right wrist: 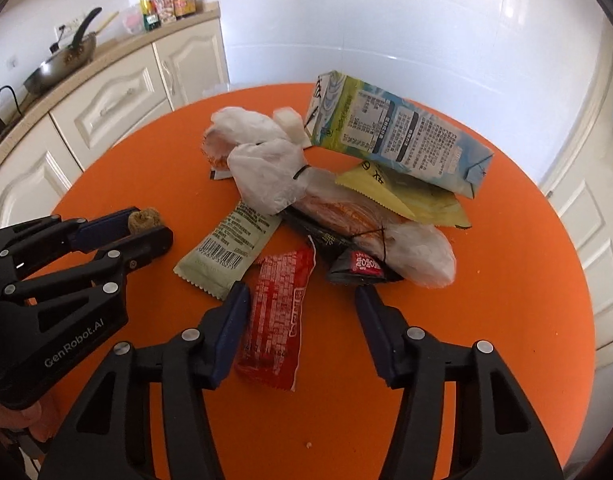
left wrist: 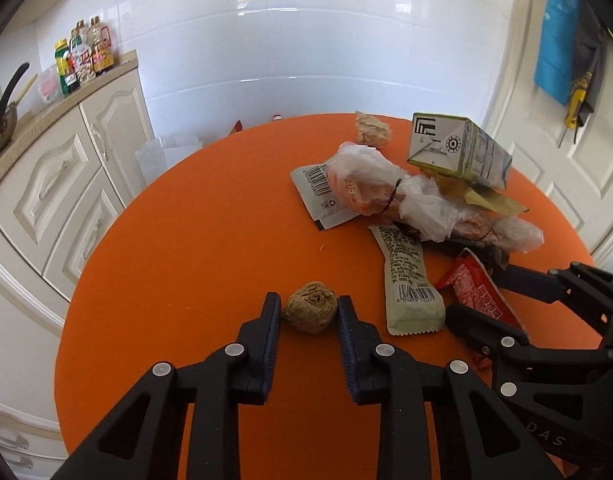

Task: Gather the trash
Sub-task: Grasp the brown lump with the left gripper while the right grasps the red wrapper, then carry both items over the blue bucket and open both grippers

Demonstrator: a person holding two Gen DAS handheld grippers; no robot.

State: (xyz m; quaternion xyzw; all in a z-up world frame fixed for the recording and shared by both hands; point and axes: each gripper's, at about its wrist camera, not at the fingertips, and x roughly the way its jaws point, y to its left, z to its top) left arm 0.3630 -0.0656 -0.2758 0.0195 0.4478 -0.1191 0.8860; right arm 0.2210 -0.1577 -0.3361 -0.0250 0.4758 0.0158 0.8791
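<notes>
- Kitchen w/ cream cabinets (left wrist: 62, 184) and white tiled wall; round orange surface (left wrist: 194, 220) carries the trash.
- Left gripper (left wrist: 309, 310) pinches a small brown crumpled paper ball (left wrist: 312, 307); pads touch it on both sides, ball still resting on the surface, apart from the main pile.
- Right gripper (right wrist: 302, 296) half spread, straddling a red printed snack wrapper (right wrist: 280, 312); left pad at its edge, right pad well clear, so no grip yet.
- Pale green barcode wrapper (right wrist: 230, 248) lies just beside the red one; tied white plastic bag (right wrist: 274, 172), yellow wrapper (right wrist: 402, 196) and tilted blue-green drink carton (right wrist: 394, 136) heaped behind.
- Tips: lift the ball straight up, it looks soft so firm squeeze ok.
- Red wrapper is flat and slick: prob. needs tips pressed low to buckle it before closing.
- Risk: catching the green wrapper too.
</notes>
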